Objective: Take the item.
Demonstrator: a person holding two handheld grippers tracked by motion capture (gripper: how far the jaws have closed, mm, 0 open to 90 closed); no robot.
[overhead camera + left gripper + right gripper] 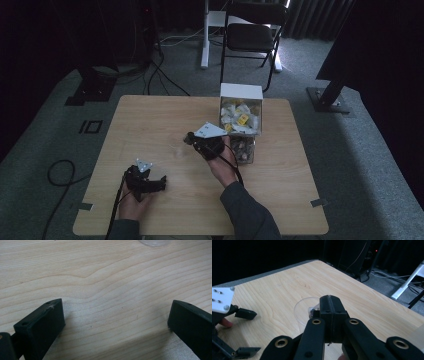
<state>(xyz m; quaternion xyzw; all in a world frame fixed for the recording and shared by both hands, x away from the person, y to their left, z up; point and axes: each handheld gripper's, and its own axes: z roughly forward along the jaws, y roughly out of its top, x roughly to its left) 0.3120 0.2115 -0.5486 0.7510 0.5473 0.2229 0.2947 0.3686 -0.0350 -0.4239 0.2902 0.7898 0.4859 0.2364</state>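
Observation:
A clear round plastic piece [301, 311], a lid or shallow cup, lies on the wooden table [150, 120]; its rim also shows at the top of the left gripper view [154, 242]. My right gripper [330, 299] hovers right at its near edge with the jaws pressed together. A small dark bit sits by the tip, and I cannot tell whether it is held. In the high view the right gripper [189, 138] is mid-table, pointing left. My left gripper [115, 307] rests low over bare wood near the front left [163, 183], with its jaws wide apart and nothing between them.
A white box [241, 92] full of small packets stands at the back right of the table. A clear jar [243, 150] with dark contents stands just in front of it, close to my right hand. Beyond the table are a folding chair [252, 35] and floor cables.

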